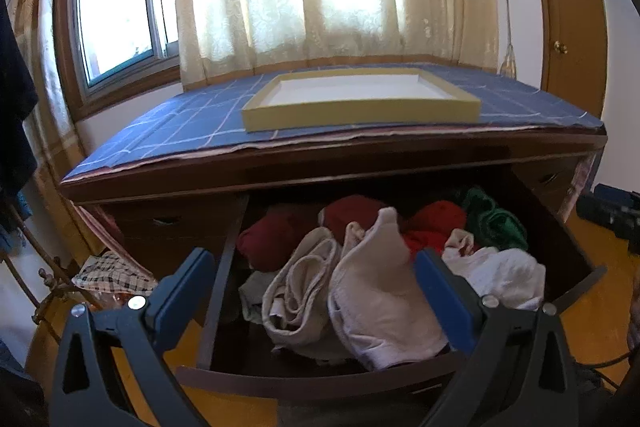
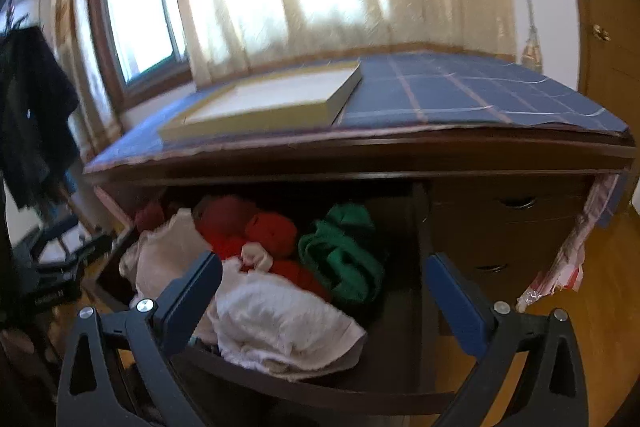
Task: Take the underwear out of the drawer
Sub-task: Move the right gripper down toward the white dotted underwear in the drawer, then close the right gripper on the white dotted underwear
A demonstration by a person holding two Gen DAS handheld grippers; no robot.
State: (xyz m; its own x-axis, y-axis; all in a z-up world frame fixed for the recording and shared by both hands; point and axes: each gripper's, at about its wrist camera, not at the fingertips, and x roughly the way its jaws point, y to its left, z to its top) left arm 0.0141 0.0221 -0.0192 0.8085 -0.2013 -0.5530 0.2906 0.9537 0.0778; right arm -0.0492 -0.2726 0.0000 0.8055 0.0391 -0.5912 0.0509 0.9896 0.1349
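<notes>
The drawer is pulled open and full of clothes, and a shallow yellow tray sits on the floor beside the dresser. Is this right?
Not quite. The shallow yellow tray sits on the blue checked cloth on top of the dresser, as the left wrist view shows. The drawer is indeed open and full of clothes.

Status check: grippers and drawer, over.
Left hand-held gripper open, right hand-held gripper open, both empty. Drawer open, underwear piled inside. Nothing blocking.

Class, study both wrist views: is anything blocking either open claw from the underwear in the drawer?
Nothing visible does. The drawer is pulled out, the underwear pile lies uncovered, and the left claw and right claw are both open above its front edge with no object between.
</notes>
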